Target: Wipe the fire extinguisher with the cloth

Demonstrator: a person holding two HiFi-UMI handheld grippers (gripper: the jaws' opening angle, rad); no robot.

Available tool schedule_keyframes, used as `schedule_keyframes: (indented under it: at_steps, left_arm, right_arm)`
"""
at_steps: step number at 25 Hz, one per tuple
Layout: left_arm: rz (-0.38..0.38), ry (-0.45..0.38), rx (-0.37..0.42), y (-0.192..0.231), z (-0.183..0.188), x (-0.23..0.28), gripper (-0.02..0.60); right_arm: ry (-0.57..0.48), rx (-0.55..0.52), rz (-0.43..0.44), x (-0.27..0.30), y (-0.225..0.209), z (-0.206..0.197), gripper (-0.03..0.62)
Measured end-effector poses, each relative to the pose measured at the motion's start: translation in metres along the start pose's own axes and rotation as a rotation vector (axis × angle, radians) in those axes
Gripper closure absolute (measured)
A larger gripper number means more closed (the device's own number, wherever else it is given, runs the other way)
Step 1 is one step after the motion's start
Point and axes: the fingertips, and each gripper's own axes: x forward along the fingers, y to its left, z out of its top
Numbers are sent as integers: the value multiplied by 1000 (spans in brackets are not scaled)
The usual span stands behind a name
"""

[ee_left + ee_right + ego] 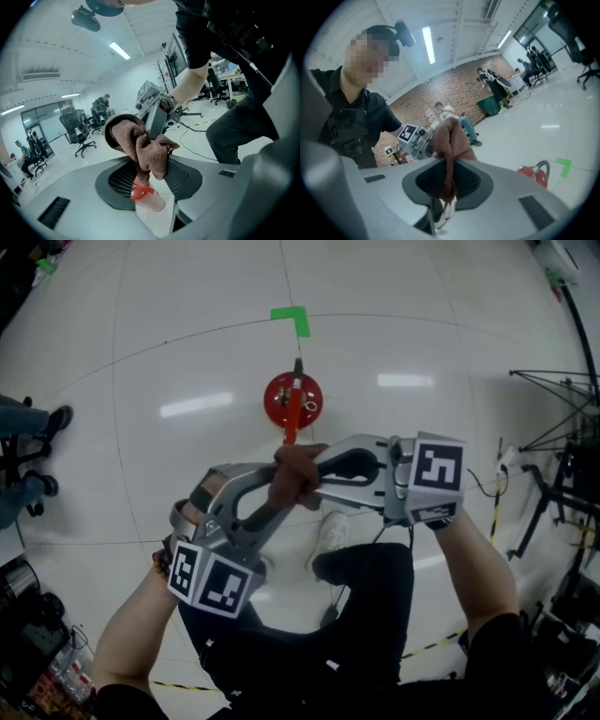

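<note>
The red fire extinguisher (292, 401) stands upright on the white floor ahead of me, seen from above; it also shows under the left jaws (146, 197) and low at the right (536, 172). A brown cloth (298, 474) hangs bunched where both grippers meet, above and nearer than the extinguisher. My right gripper (316, 472) is shut on the cloth (450, 140), a strand pinched between its jaws. My left gripper (284, 489) has the cloth (140, 143) between its jaws, which stand apart; the tail droops loosely there.
A green tape corner (292, 319) marks the floor beyond the extinguisher. Someone's legs and shoes (37, 451) are at the left edge. Stands and cables (553, 474) crowd the right side. Yellow-black tape (431, 645) runs by my feet. Office chairs (77, 133) stand farther off.
</note>
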Motion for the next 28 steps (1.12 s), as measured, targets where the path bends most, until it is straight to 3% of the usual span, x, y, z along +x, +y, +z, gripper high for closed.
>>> schedule_keyframes:
  at_steps: [1,7,13,14,18,20,23,28]
  left_arm:
    - [12,1,-8,3,-4,-1,423]
    - [75,-45,24,15,-10,5,423]
    - [76,-124,117,17,-13,10,436]
    - [72,-138,132,17,-13,12,436]
    - [53,-161,191,13,-15,21,436]
    - [73,-153,208,17,-19,24,437]
    - [116,-149,173,33,-27,22,436]
    - [155,-178,160,42,-36,20,433]
  right_arm:
    - [-10,-15,-20,-2,-4,1,537]
    - [-65,-106,-56,15,-18,6,518]
    - [-65,-191,-51,19,-37,7,303]
    - [-54,-208,-31,20,-37,6,293]
    - [-21,-262,73,29,-30,-2,330]
    - [-46,-291,47,27,-35,2,378]
    - [-90,-336,-9,20,-44,10,489]
    - [-102,-353,-61,17,-53,12,500]
